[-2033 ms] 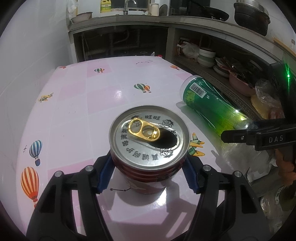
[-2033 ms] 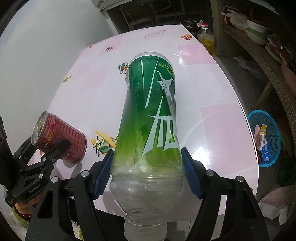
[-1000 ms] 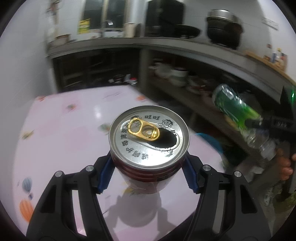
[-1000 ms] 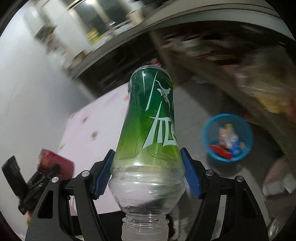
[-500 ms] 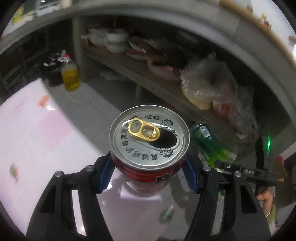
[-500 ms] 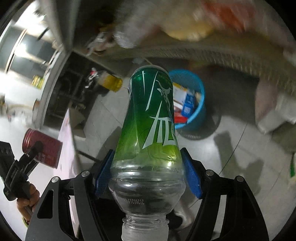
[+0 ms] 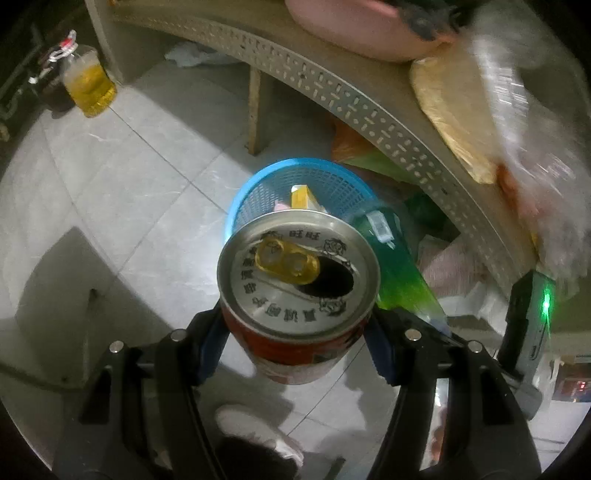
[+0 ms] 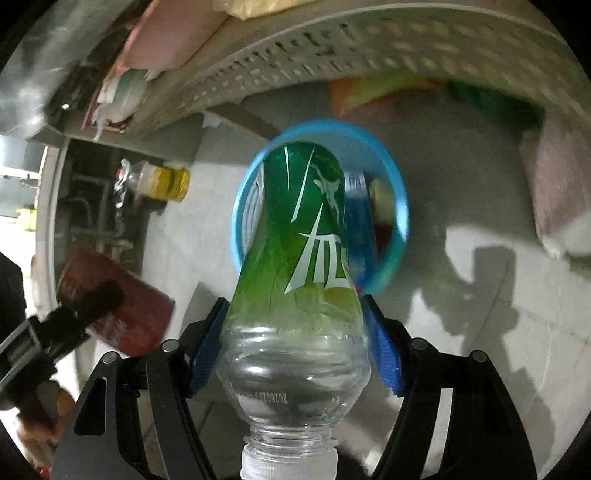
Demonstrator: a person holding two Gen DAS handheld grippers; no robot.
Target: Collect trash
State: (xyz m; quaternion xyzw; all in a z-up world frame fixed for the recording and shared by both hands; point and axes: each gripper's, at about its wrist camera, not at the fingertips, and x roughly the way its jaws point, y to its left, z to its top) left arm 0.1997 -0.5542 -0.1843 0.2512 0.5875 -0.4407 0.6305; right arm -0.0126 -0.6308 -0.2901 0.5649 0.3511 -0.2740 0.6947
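My left gripper (image 7: 297,345) is shut on a red drink can (image 7: 298,295) with a silver top and gold pull tab, held above the floor just in front of a blue mesh basket (image 7: 258,192). My right gripper (image 8: 295,336) is shut on a green plastic bottle (image 8: 306,236), base pointing at the same blue basket (image 8: 400,206), which holds several wrappers. The bottle (image 7: 399,273) shows to the right of the can in the left wrist view. The can (image 8: 122,299) and left gripper appear at the left of the right wrist view.
A perforated metal shelf (image 7: 369,107) runs above the basket, loaded with a pink bowl (image 7: 354,29) and plastic bags (image 7: 532,122). A jug of yellow oil (image 7: 88,85) stands on the grey tiled floor (image 7: 110,192). A shoe (image 7: 258,428) shows below the can.
Both grippers swung away from the pink table and down toward the floor. The blue basket has come close, right under the can and the bottle. Both grips are unchanged.
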